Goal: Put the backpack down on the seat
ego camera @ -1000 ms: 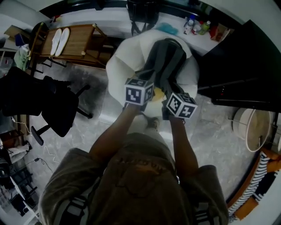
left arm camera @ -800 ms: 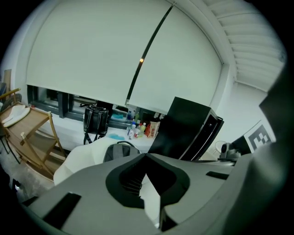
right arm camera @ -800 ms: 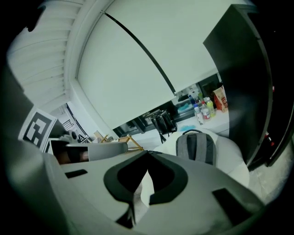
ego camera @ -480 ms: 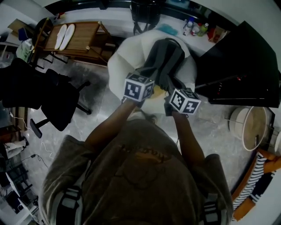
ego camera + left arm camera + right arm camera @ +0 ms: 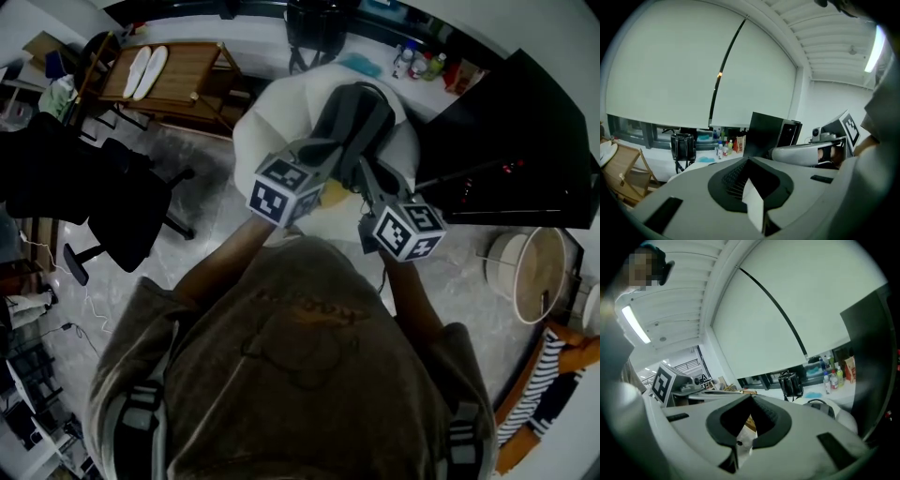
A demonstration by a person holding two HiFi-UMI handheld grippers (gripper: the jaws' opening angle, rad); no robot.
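Observation:
The grey backpack (image 5: 356, 117) lies on the white rounded seat (image 5: 267, 122), its top toward the counter. My left gripper (image 5: 314, 155) hangs just in front of the backpack's near end, jaws shut with nothing in them. My right gripper (image 5: 367, 178) is beside it, a little nearer to me, also shut and empty. Both point up and away: the left gripper (image 5: 749, 164) faces the window blind, and past the right gripper (image 5: 751, 400) the backpack's top (image 5: 818, 407) and the seat (image 5: 844, 423) show low at the right.
A black office chair (image 5: 131, 211) stands at the left, behind it a wooden rack (image 5: 178, 80) with white slippers. A black bag (image 5: 314, 23) and bottles (image 5: 417, 56) sit on the counter. A black cabinet (image 5: 525, 141) and a round bin (image 5: 525, 277) are at the right.
Both grippers have drawn back slightly from the backpack and spread apart, the right one moving toward the right. The backpack has stayed on the seat.

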